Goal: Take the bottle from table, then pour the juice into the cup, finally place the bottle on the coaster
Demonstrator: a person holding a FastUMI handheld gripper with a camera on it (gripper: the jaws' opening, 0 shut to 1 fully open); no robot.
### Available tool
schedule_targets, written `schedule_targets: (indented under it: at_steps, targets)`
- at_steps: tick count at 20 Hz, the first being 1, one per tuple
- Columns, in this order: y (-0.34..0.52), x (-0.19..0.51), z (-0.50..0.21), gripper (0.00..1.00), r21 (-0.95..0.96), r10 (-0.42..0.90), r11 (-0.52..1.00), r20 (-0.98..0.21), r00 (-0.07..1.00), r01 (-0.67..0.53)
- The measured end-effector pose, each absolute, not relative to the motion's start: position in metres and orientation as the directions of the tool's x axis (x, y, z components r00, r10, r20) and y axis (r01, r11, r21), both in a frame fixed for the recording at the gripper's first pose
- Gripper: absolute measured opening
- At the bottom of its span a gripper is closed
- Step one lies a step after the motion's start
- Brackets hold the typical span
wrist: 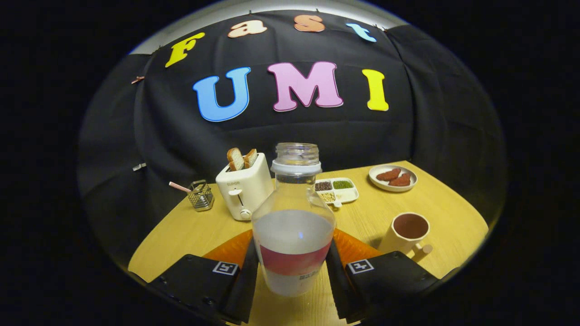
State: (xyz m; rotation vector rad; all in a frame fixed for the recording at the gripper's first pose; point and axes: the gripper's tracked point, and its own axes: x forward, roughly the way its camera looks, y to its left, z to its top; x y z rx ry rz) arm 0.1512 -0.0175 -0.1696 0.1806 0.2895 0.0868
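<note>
Hidden or unclear: the orange coaster (358, 246) is mostly covered by the bottle (293, 226) and the tool's fingers; two orange wedges of it show, one on either side of the bottle. Whether the bottle base rests on the surface (453, 213) or is lifted off it cannot be told, since the base sits low between the fingers against bare wood grain. The label text on the bottle's red band is too small and curved to make out. The liquid inside looks pale and cloudy, filling roughly the lower body; the neck is clear and the mouth carries no cap.

Tool (292, 267): fingers closed in to bottle width, one pressing each side of the lower body, so the bottle is gripped upright between them.

Cup (408, 233): cream, dark inside, with its handle toward the near right. It stands right of the bottle, just beyond the right finger and apart from the bottle.

Farther back on the surface: a cream toaster (242, 188) with two bread slices, left of the bottle; a small wire basket (200, 195) farther left; a divided tray (337, 190) of seeds and beans behind the bottle to the right; a plate (393, 178) with brown pieces at the far right.
</note>
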Motion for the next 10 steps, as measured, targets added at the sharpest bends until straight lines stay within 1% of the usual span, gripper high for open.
schedule_targets:
  at_steps: [2, 4, 10]
  targets:
    - [-0.017, 0.174, -0.171, 0.72, 0.107, 0.064, 0.993, -0.247, 0.967, -0.038]
    - [-0.011, 0.202, -0.174, 0.72, 0.072, 0.049, 0.997, -0.220, 0.974, -0.034]
    - [-0.031, 0.281, -0.188, 0.72, -0.052, -0.106, 0.994, -0.159, 0.982, 0.099]
